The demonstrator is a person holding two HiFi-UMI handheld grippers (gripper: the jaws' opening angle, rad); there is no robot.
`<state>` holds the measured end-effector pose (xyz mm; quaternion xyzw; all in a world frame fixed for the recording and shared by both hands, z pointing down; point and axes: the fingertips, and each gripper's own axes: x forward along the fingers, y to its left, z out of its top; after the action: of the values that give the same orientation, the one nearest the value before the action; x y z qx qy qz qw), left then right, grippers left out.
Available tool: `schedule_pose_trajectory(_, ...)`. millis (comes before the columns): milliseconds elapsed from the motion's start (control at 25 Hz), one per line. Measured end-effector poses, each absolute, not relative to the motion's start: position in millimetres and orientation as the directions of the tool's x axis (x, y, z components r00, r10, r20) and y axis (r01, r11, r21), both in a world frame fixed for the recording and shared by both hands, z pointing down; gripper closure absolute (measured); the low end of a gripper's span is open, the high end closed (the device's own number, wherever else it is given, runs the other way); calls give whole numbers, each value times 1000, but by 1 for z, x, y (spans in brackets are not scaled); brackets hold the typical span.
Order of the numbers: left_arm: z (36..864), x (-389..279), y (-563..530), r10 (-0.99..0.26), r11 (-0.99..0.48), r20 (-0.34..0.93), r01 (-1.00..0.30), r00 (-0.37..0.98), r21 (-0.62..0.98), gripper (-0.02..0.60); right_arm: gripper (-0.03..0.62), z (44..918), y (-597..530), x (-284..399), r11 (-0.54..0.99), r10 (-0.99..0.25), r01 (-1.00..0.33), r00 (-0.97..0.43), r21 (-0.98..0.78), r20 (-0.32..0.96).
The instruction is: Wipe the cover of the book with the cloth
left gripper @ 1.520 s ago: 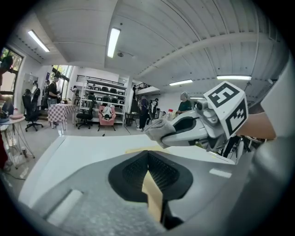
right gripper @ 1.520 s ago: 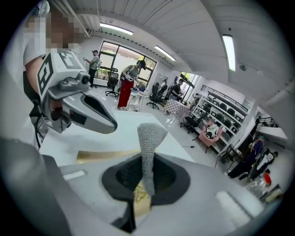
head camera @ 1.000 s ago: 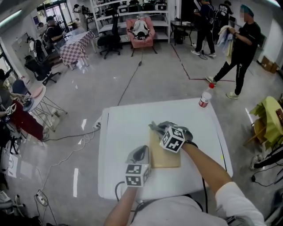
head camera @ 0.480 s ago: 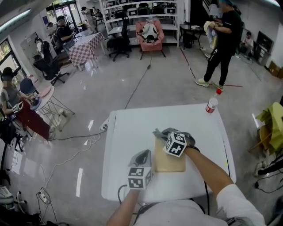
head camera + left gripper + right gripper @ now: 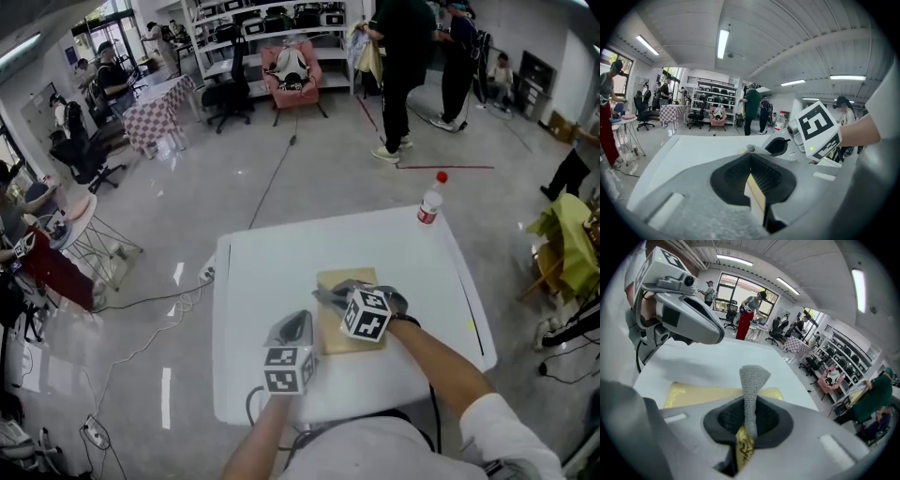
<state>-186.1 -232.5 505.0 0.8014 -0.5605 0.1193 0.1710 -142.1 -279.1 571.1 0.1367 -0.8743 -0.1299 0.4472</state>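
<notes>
My right gripper (image 5: 749, 420), clamped on the grey cloth (image 5: 753, 380), has slid back toward me across the yellow book (image 5: 339, 281) on the table (image 5: 272, 272). My left gripper (image 5: 752, 169) pinches the book's edge. Mid-stroke, I'd say.

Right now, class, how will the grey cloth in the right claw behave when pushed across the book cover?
Probably floppy: the knit cloth folds into a loop beyond the right claw. Likely light, since one pinch carries it. It should drag rather than slide freely on the book, given its coarse weave.
</notes>
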Motion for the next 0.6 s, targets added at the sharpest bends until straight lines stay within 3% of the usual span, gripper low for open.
schedule_pose_trajectory(600, 501, -180, -216, -837, -370, 369, -914, 405, 164, 575, 568, 569, -187, -126, 953, -298, -135, -582, 271, 757)
